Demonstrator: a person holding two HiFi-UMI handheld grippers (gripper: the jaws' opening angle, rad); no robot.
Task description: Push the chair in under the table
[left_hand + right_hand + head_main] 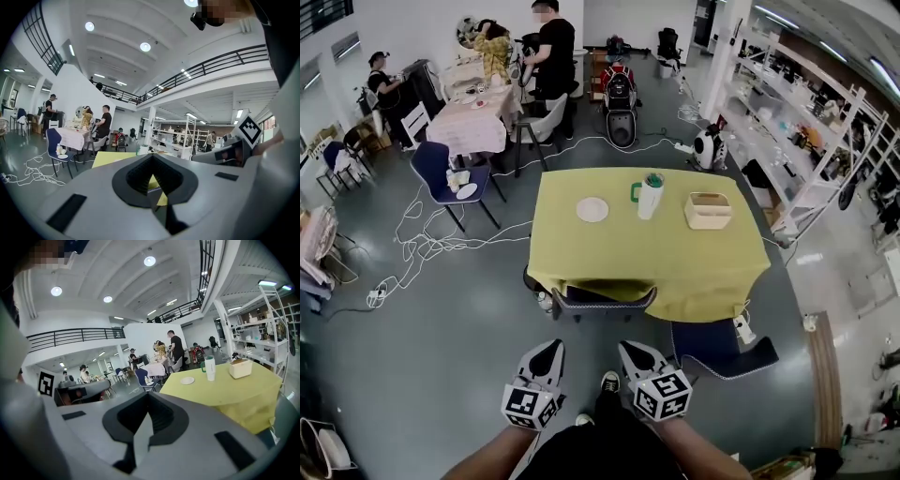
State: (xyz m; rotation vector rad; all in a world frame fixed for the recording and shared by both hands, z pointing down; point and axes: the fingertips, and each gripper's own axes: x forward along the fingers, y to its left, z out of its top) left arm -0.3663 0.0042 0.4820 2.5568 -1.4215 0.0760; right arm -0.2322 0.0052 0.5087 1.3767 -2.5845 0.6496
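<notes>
A table under a yellow cloth (581,258) stands in the middle of the head view. A dark chair (605,302) sits at its near edge, its back against the hanging cloth. Off the near right corner a blue chair (722,349) stands out on the floor. My left gripper (549,351) and right gripper (629,352) are side by side low in the view. Both point at the table from short of it, shut and holding nothing. The left gripper view shows shut jaws (153,183) with yellow cloth (107,158) beyond. The right gripper view shows shut jaws (143,427) and the table (234,392).
On the table are a white plate (592,209), a white tumbler with a green handle (650,195) and a beige box (708,210). Cables (422,239) trail over the floor at left. Shelving (806,122) lines the right side. People stand round another table (473,117) at the back.
</notes>
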